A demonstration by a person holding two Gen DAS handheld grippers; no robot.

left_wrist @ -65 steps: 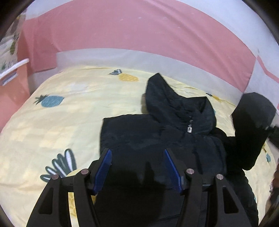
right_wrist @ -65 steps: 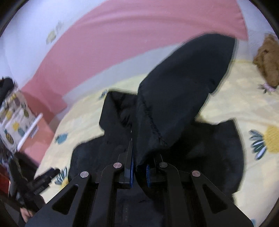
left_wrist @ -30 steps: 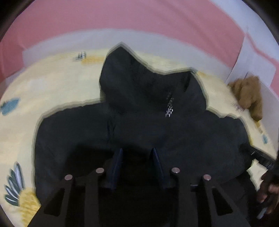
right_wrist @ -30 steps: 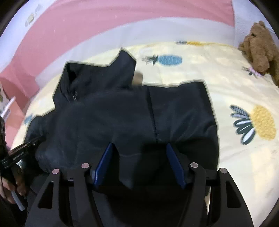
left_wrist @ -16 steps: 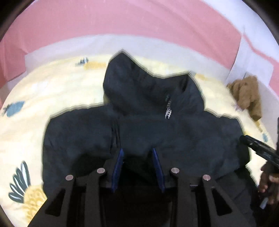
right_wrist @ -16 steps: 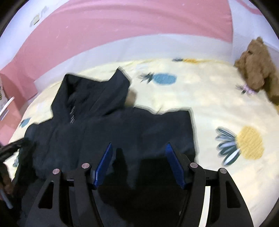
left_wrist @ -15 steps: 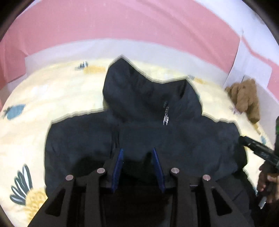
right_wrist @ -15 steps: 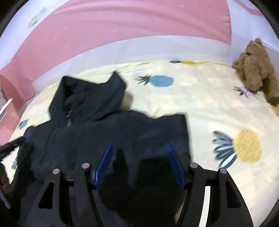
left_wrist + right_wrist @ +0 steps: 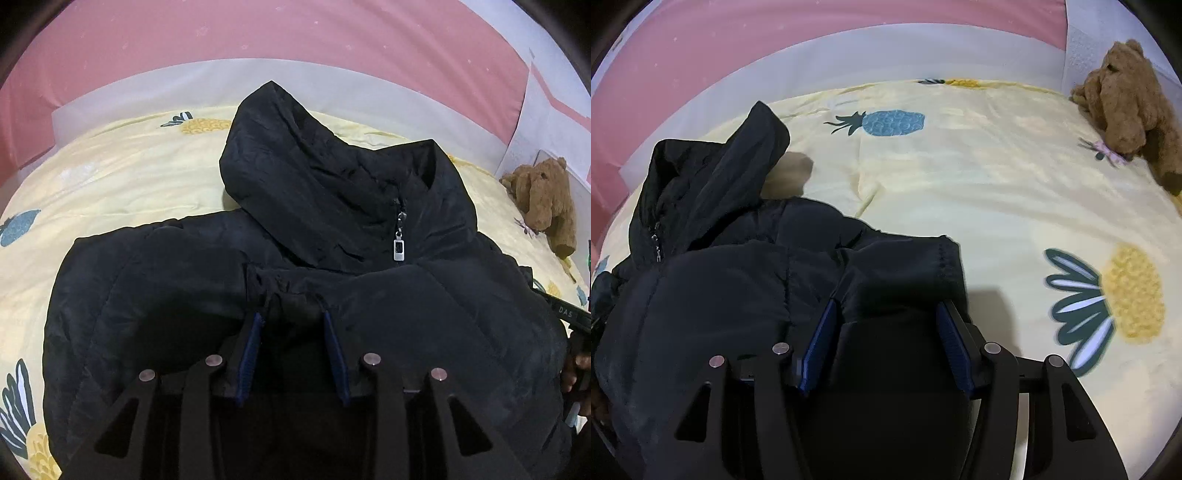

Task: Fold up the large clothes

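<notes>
A black hooded jacket lies on the yellow pineapple-print bedsheet, hood toward the wall, zipper pull showing. Both sleeves are folded over its front. My left gripper is part open, its jaws set around a bunched fold of the jacket at the chest without pinching it. My right gripper is wide open over the jacket's right edge, with a sleeve cuff between the blue pads. The jacket fills the left half of the right wrist view.
A brown teddy bear sits at the bed's far right, also in the left wrist view. A pink and white padded wall borders the bed's far side. The other gripper and a hand show at the right edge.
The right gripper let go of the sleeve it held up; the sleeve now lies folded on the jacket. The left gripper moved over the jacket's chest and narrowed. Both views have steadied.
</notes>
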